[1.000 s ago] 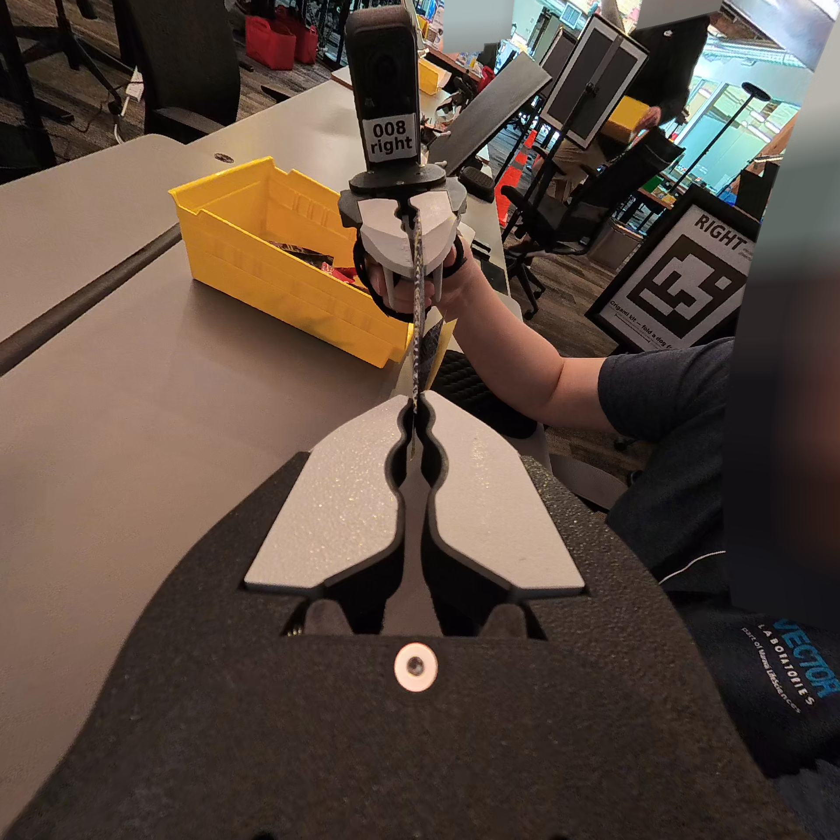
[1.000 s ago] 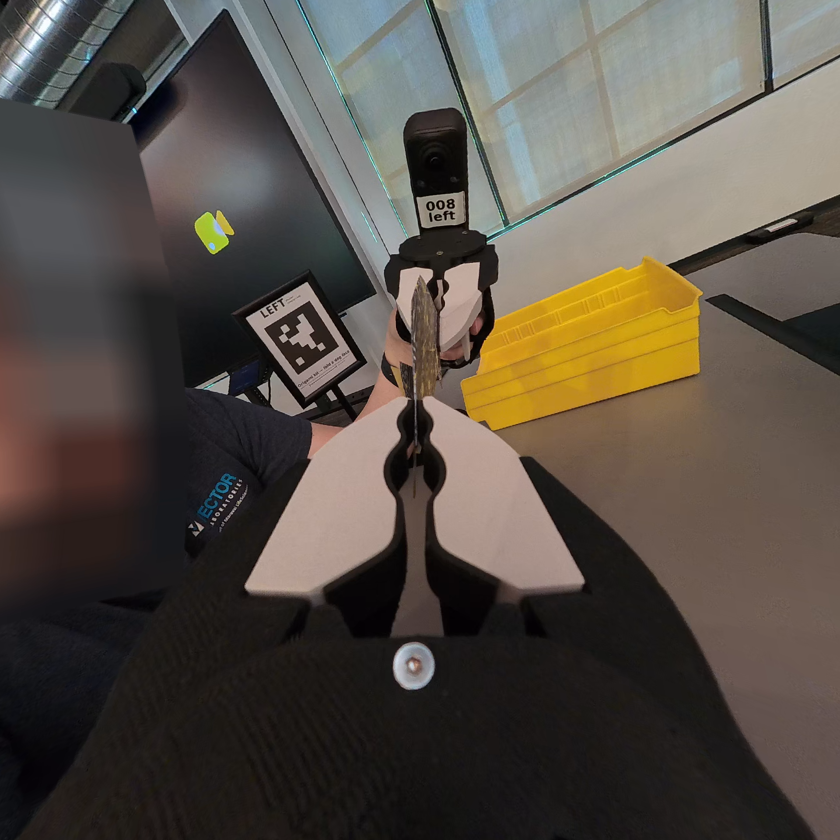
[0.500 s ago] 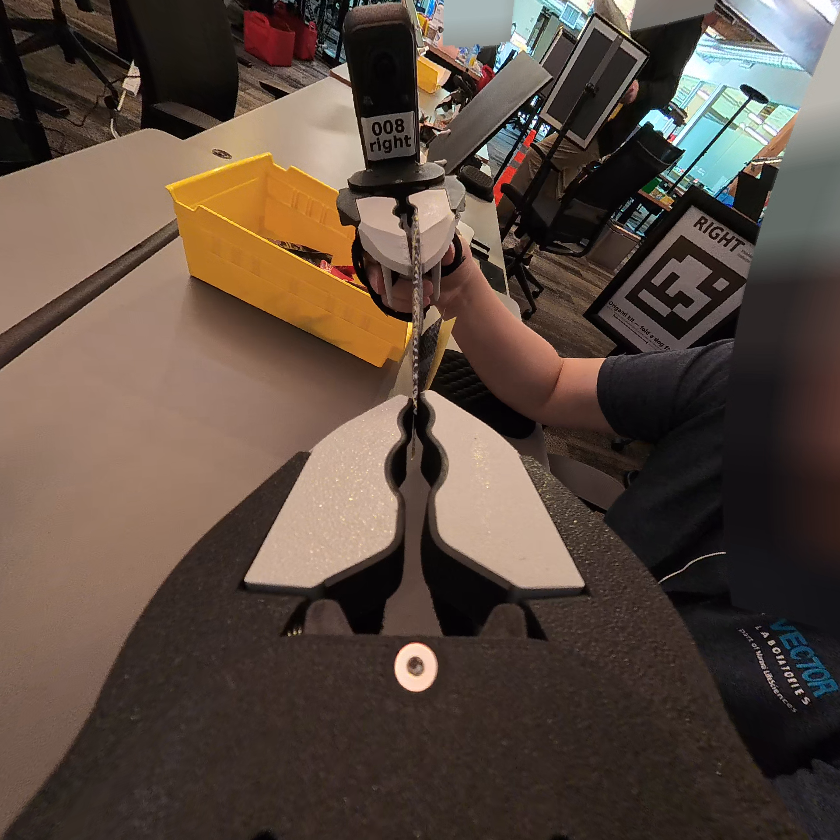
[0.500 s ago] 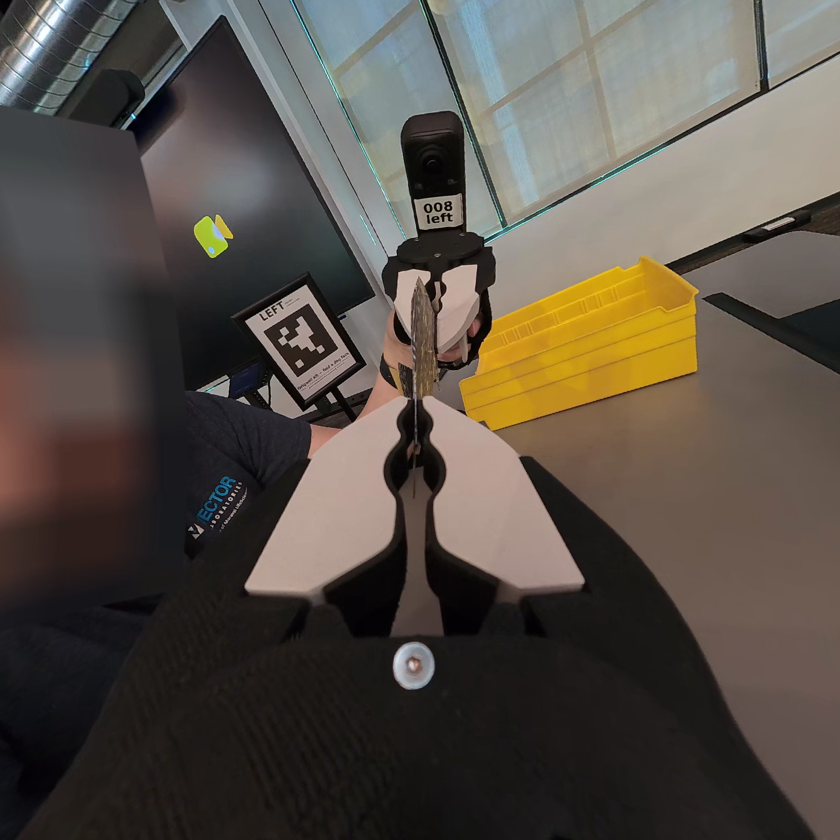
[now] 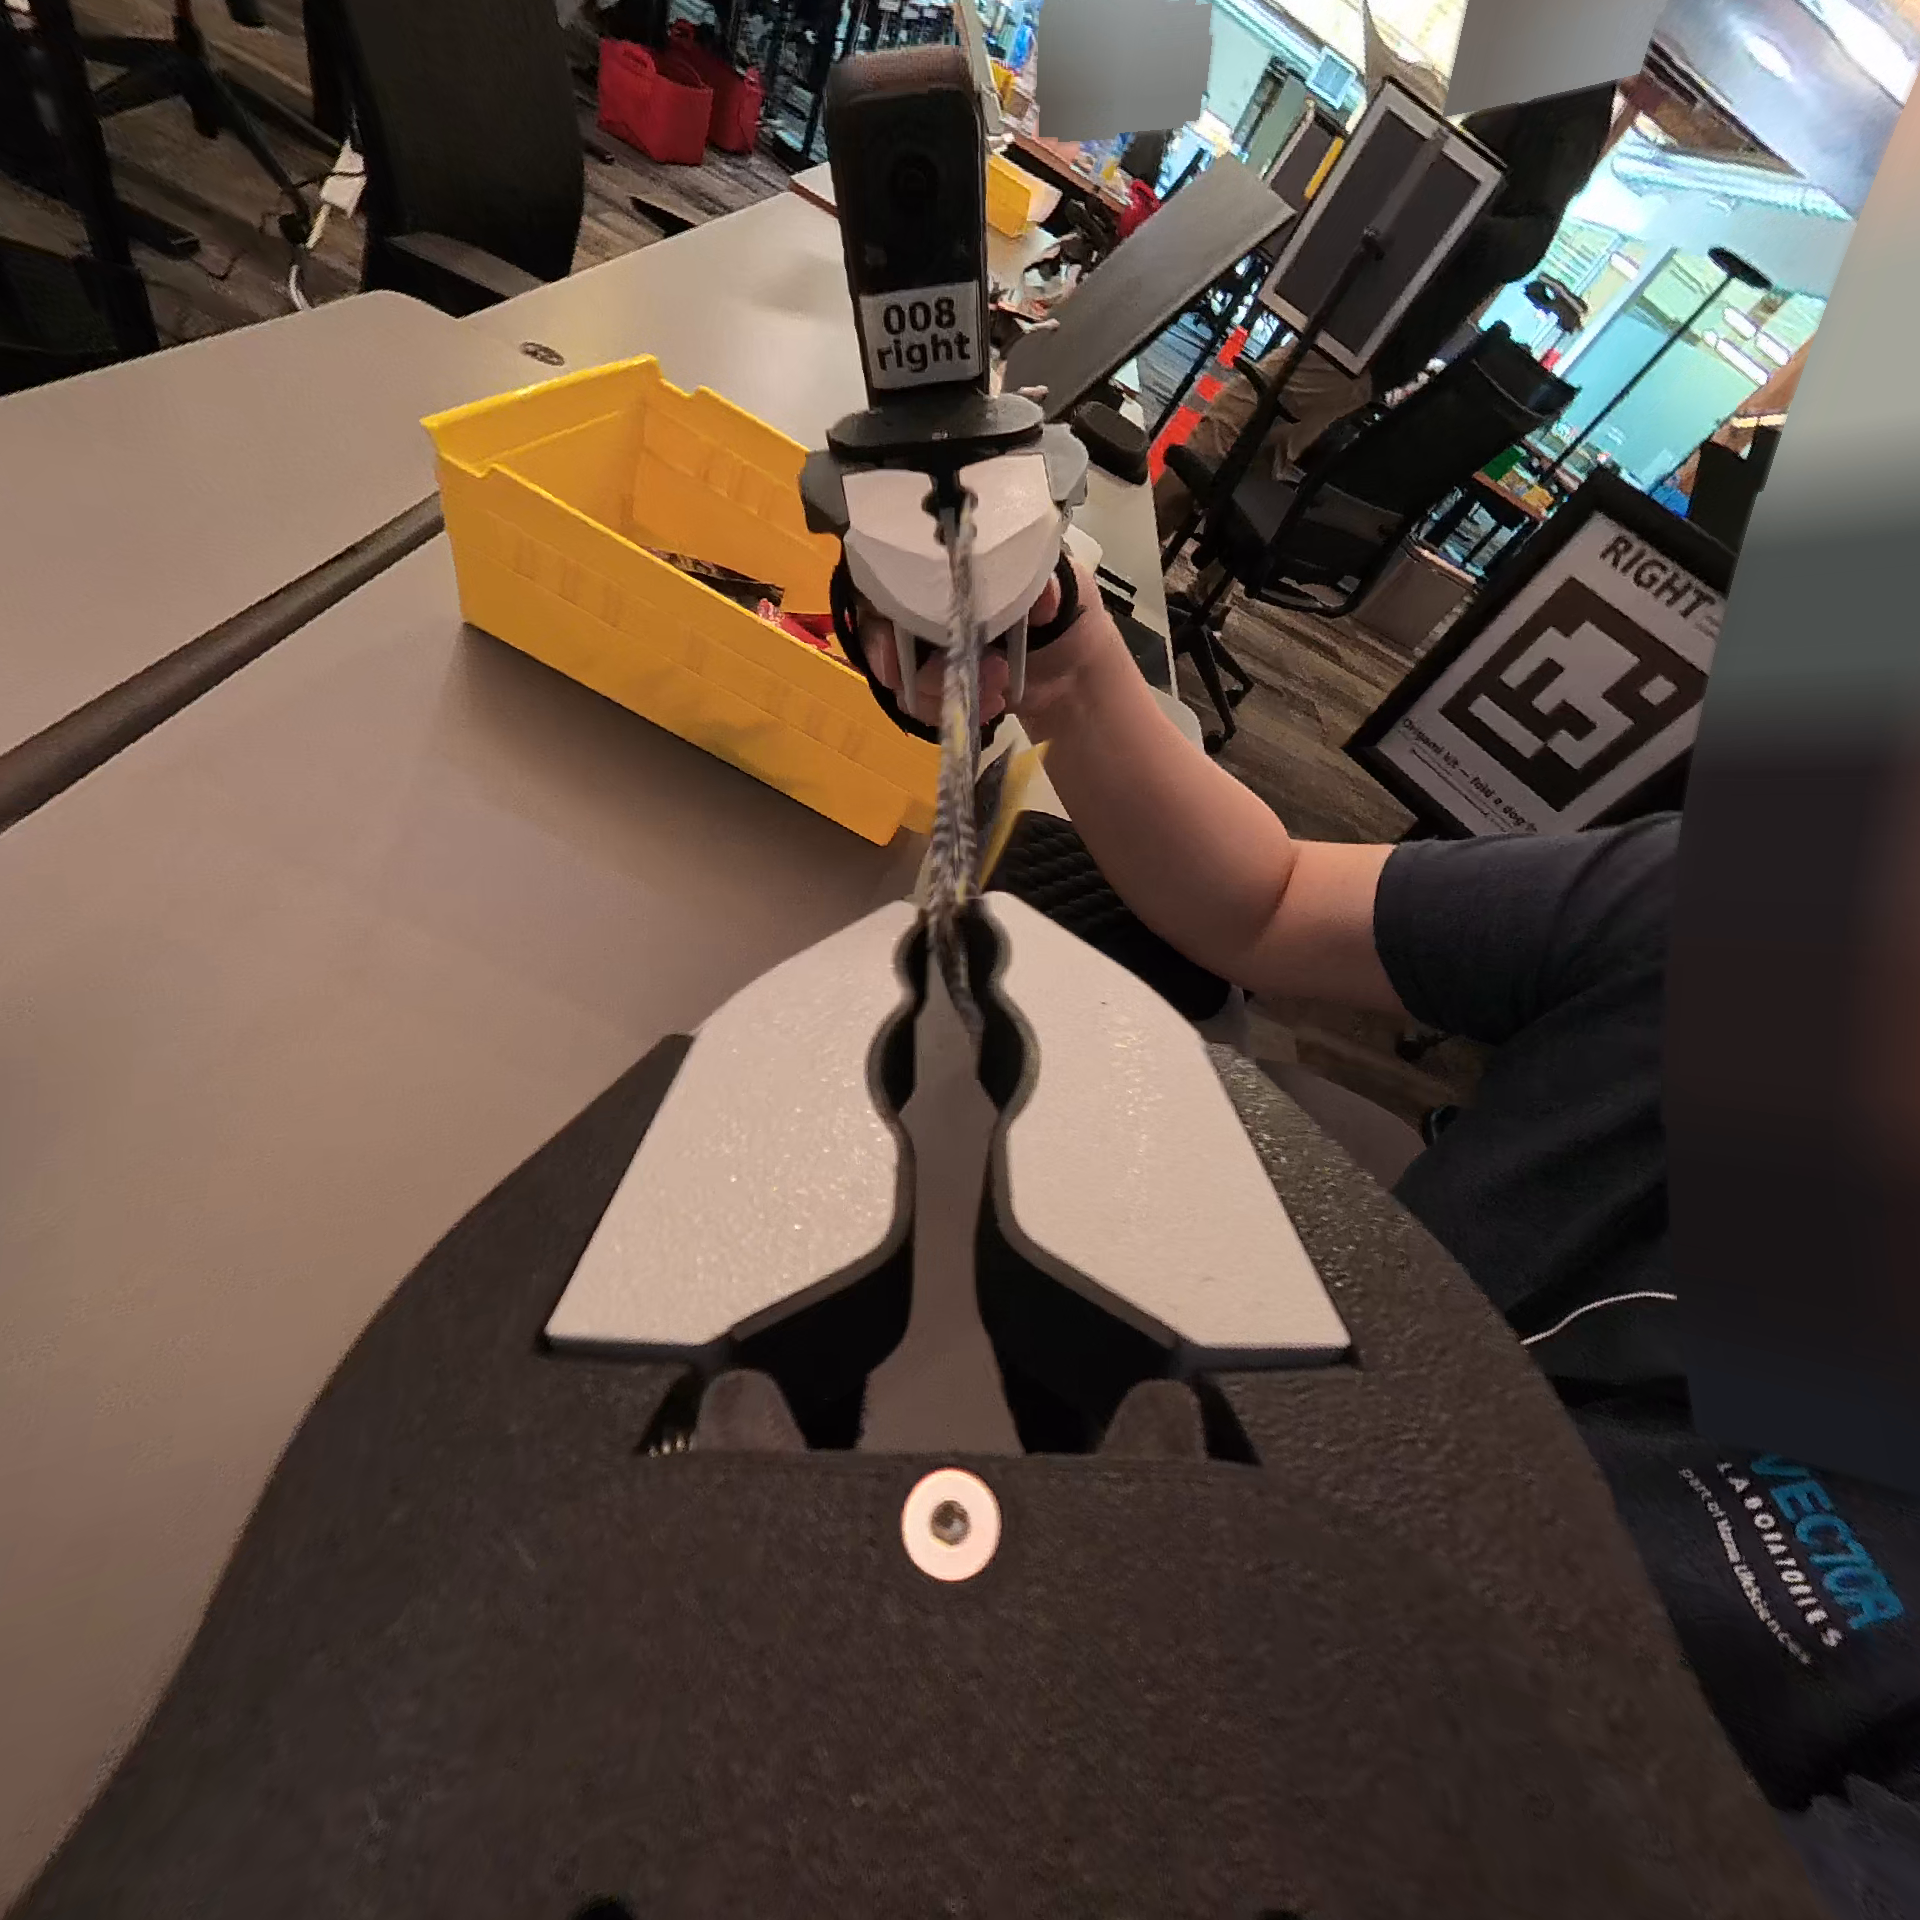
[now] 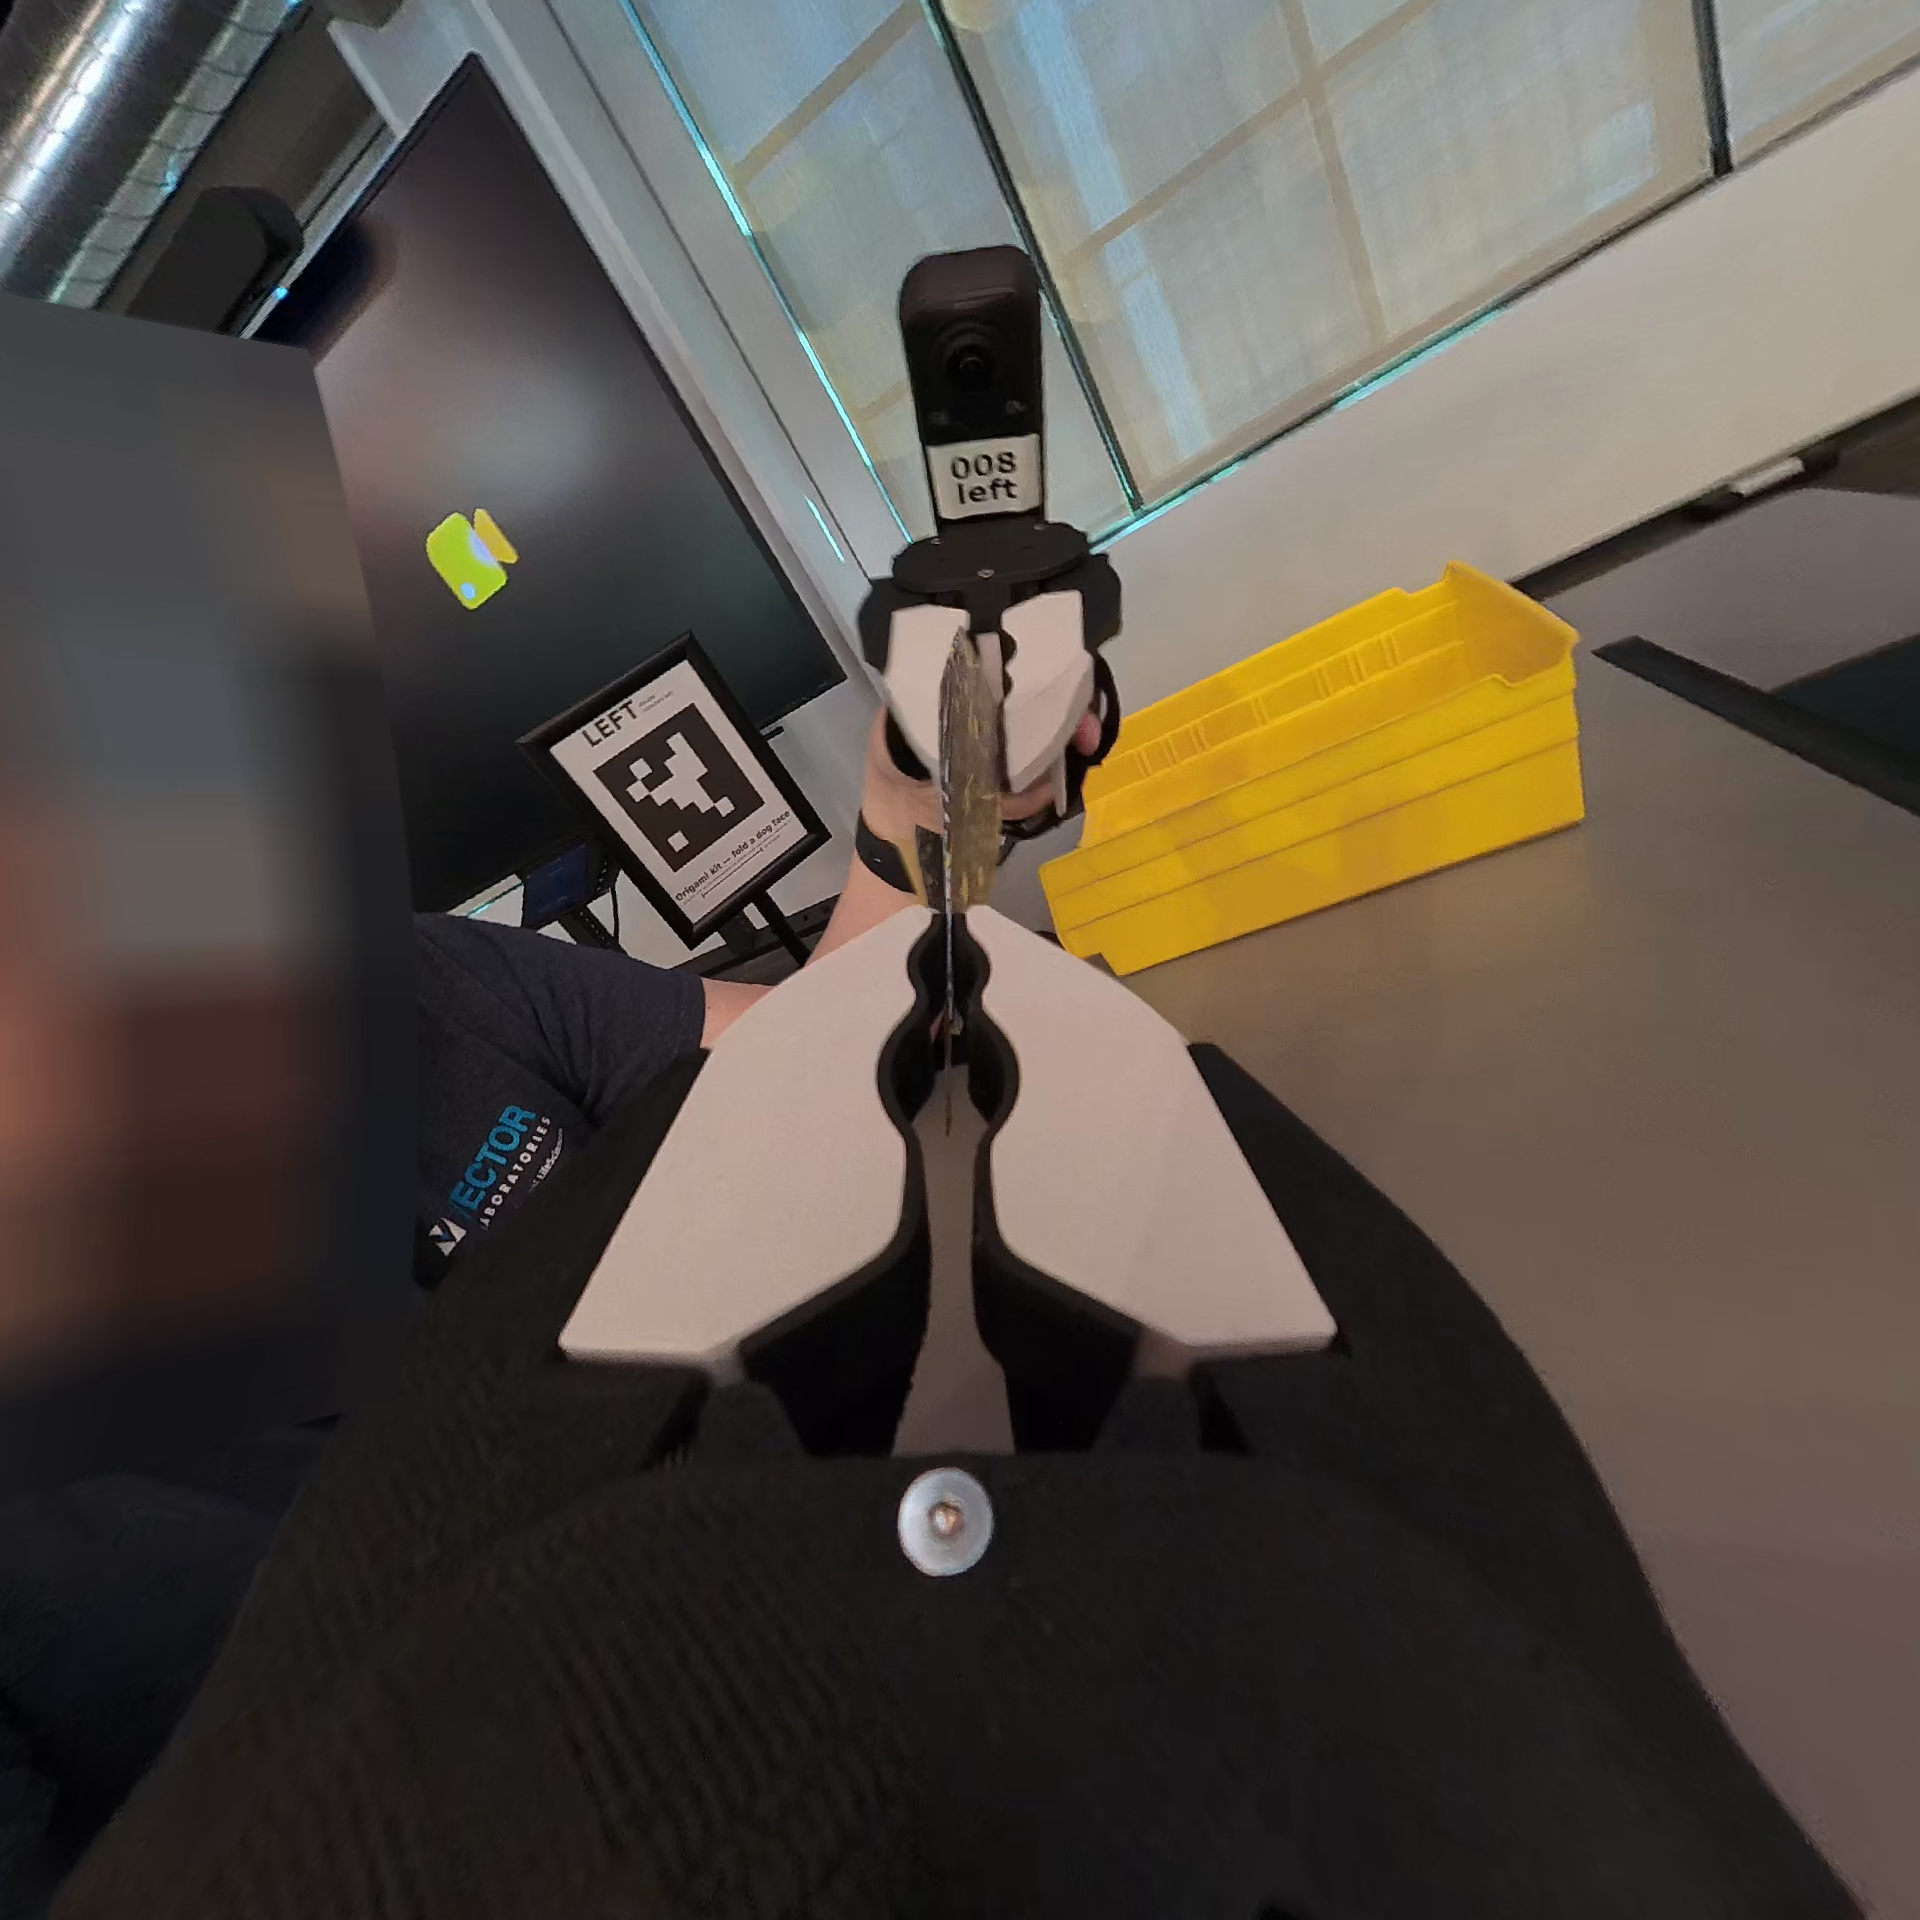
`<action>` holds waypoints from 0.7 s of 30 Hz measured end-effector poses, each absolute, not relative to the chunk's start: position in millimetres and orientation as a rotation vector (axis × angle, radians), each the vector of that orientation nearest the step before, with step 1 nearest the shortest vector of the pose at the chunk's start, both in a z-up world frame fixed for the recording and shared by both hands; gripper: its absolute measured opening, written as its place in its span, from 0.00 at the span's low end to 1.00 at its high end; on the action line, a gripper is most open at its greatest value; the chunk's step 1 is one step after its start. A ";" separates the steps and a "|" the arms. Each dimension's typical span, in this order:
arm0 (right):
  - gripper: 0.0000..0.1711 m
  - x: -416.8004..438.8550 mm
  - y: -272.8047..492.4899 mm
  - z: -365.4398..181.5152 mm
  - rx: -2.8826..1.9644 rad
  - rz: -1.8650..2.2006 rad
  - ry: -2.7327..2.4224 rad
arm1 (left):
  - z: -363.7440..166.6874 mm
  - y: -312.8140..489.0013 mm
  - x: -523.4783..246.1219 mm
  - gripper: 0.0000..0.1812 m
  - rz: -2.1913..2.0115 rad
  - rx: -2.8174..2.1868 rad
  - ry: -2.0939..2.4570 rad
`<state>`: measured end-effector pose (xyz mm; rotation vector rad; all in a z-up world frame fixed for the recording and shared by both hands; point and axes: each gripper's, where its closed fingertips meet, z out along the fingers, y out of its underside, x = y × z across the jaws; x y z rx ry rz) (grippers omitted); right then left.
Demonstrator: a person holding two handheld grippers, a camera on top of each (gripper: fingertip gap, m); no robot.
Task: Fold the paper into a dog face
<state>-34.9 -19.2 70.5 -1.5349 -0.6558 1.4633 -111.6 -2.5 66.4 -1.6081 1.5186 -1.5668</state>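
Note:
The paper (image 5: pixel 961 748), dark-patterned with a yellow side, is seen edge-on and stretches in the air between my two grippers, above the grey table (image 5: pixel 312 935). My left gripper (image 5: pixel 951 914) has its fingers slightly parted around the near end of the paper, which looks blurred there. My right gripper (image 6: pixel 951 920) is shut on the paper's other end (image 6: pixel 966 790). Each gripper faces the other: the right one (image 5: pixel 951 665) shows in the left wrist view, and the left one (image 6: pixel 987 727) shows in the right wrist view with a small gap between its fingers.
A yellow bin (image 5: pixel 665 644) holding a few items stands on the table behind the grippers, also in the right wrist view (image 6: pixel 1351 769). A person's arm (image 5: pixel 1195 852) and torso are close by. Framed marker signs (image 5: pixel 1558 686) (image 6: pixel 675 800) and a dark monitor (image 6: pixel 571 468) stand beyond. The tips of one gripper are about 9 cm away from the tips of the other.
My left gripper's fingers have parted a little and the paper between them now looks loose and blurred. My right gripper keeps its hold. Both grippers stay about where they were.

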 end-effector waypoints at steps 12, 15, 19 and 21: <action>0.01 -30.2 -15.9 71.1 -1.527 1.501 -0.612 | 63.9 -1.3 -110.1 0.06 -1.556 -1.611 1.523; 0.01 -30.4 -16.1 70.7 -1.529 1.502 -0.614 | 62.0 -3.7 -108.9 0.05 -1.558 -1.616 1.541; 0.01 -29.9 -16.2 70.9 -1.526 1.505 -0.613 | 62.5 -4.8 -108.7 0.04 -1.552 -1.608 1.546; 0.01 -29.9 -16.6 70.6 -1.524 1.508 -0.612 | 62.2 -4.3 -109.3 0.04 -1.556 -1.610 1.542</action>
